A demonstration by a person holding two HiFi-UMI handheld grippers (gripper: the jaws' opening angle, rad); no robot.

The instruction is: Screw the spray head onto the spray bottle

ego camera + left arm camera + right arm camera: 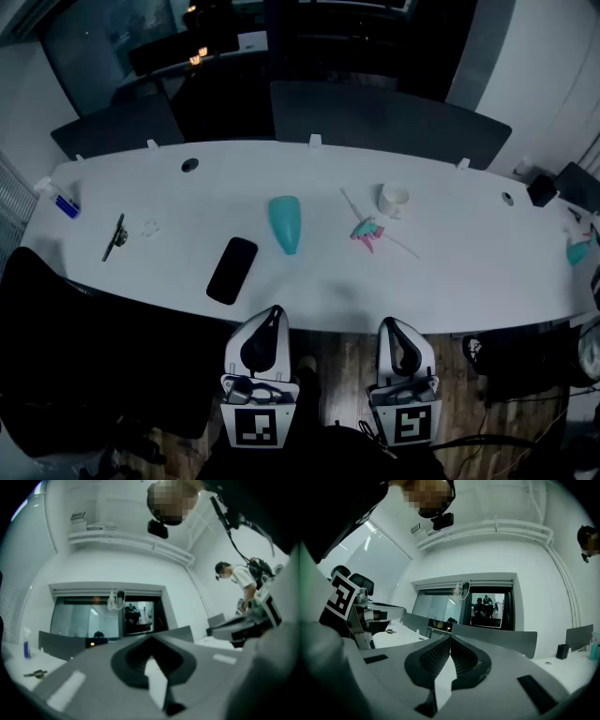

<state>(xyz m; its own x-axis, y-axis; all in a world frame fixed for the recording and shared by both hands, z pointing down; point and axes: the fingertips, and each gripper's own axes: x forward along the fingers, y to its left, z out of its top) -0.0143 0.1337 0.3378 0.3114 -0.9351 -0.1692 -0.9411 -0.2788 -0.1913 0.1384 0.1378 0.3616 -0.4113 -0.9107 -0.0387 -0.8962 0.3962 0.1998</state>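
Observation:
The teal spray bottle lies on its side without a head, near the middle of the white table. To its right lies the pink and teal spray head, its thin tube stretched across the tabletop. My left gripper and right gripper are side by side below the table's front edge, both shut and empty, well short of the bottle and head. Closed jaws fill the left gripper view and the right gripper view; neither view shows the bottle or the head.
A black phone lies in front of the bottle's left side. A white cup stands behind the spray head. At the left are a dark tool and a small blue-labelled bottle. Grey dividers line the far edge.

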